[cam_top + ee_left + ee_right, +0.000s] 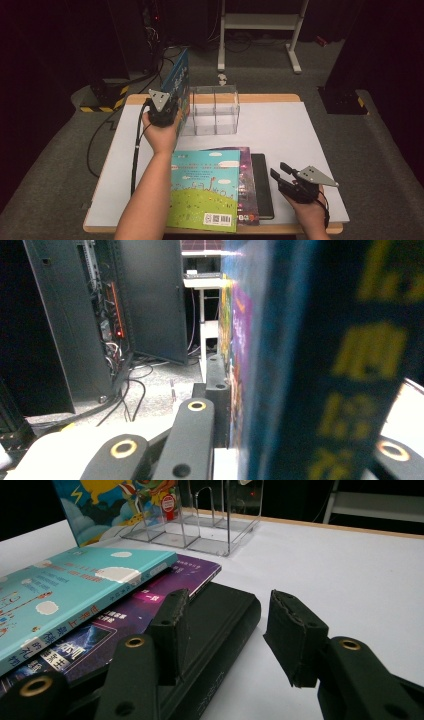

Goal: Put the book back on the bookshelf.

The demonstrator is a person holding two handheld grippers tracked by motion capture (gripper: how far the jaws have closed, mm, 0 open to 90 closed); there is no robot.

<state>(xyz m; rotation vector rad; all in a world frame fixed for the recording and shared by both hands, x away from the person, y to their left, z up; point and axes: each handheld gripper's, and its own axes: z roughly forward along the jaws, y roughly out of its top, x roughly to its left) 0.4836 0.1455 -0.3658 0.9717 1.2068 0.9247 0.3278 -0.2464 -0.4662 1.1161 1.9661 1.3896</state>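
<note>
Dim surroundings — bright tabletop, blurred close-ups

Glossy paper cover on the upright book, clear smooth plastic rack, matt white tabletop.

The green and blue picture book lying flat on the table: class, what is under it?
Under the picture book lies a purple book, and beneath that a black book. Only their right edges show; the rest is covered.

Left hand-held gripper clamped, arm extended forward; right hand-held gripper apparently half-open, low.
</note>
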